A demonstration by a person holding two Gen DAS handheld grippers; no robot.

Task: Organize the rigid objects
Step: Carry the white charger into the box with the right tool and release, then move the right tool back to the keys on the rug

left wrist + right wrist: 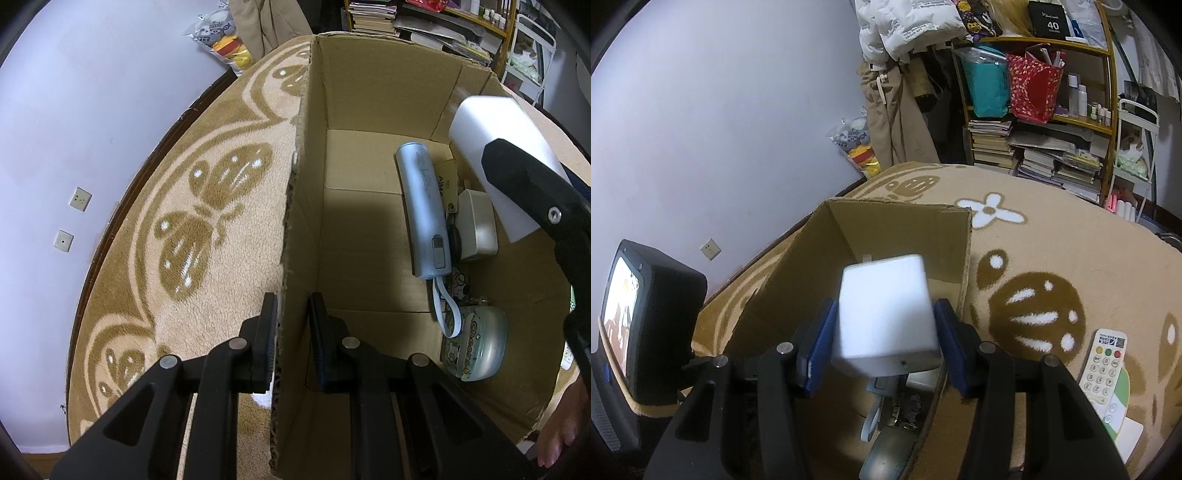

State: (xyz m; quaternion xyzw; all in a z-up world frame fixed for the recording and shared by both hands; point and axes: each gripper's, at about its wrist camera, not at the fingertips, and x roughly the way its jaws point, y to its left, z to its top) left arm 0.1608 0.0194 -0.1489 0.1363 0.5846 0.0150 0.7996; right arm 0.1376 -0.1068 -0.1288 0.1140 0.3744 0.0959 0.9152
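An open cardboard box stands on a patterned rug. My left gripper is shut on the box's left wall, one finger outside and one inside. Inside the box lie a light blue bottle with a strap, a small white case and a green-grey round case printed "Cheers". My right gripper is shut on a white rectangular block and holds it over the box. In the left wrist view that white block hangs above the box's right side.
A white remote control lies on the rug right of the box. A dark device with a lit screen sits at the left. Crowded bookshelves and hanging clothes stand at the back. A person's bare foot shows beside the box.
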